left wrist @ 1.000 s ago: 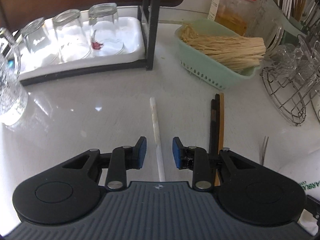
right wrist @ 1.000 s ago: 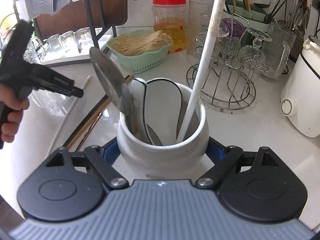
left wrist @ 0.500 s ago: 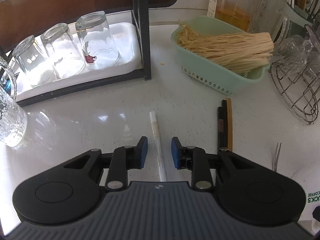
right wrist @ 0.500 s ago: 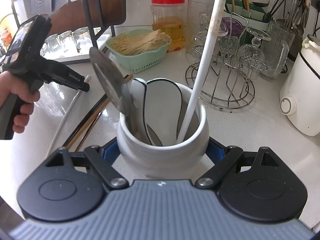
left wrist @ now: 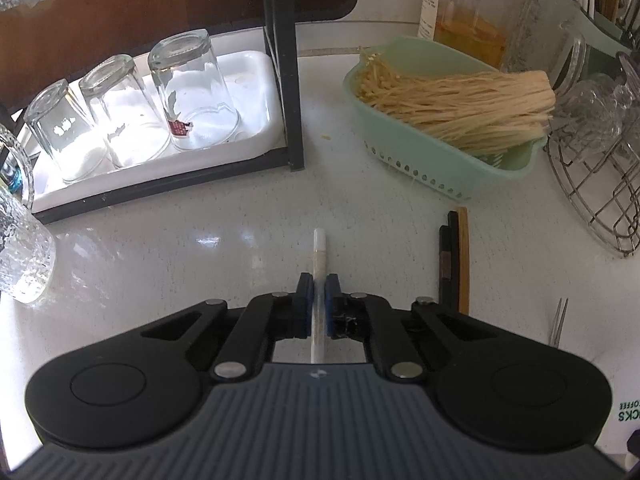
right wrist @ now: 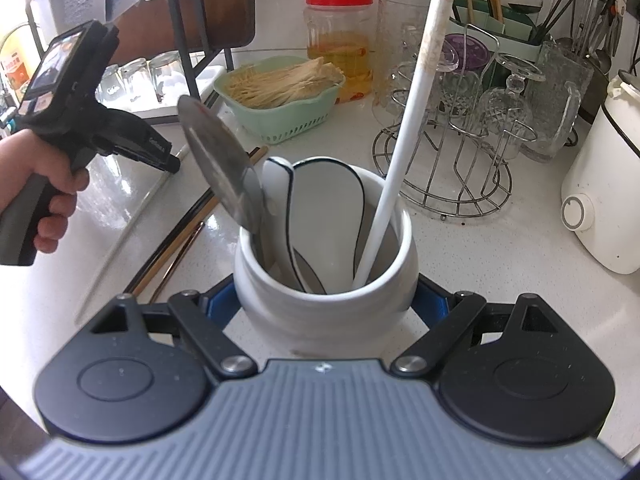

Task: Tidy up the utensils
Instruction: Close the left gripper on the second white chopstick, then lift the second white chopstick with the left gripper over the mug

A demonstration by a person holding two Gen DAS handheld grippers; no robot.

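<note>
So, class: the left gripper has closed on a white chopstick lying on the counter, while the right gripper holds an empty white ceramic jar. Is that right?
Not quite. The white ceramic jar in the right gripper isn't empty: the right wrist view shows spoons and a white chopstick inside. The left gripper does clamp the white chopstick.

Glossy white ceramic crock (right wrist: 326, 312), shiny metal spatula blade (right wrist: 218, 164), speckled polished countertop (left wrist: 200, 248).

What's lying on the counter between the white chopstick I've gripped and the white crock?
In the right wrist view, dark and wooden chopsticks lie between the white chopstick and the crock.
</note>
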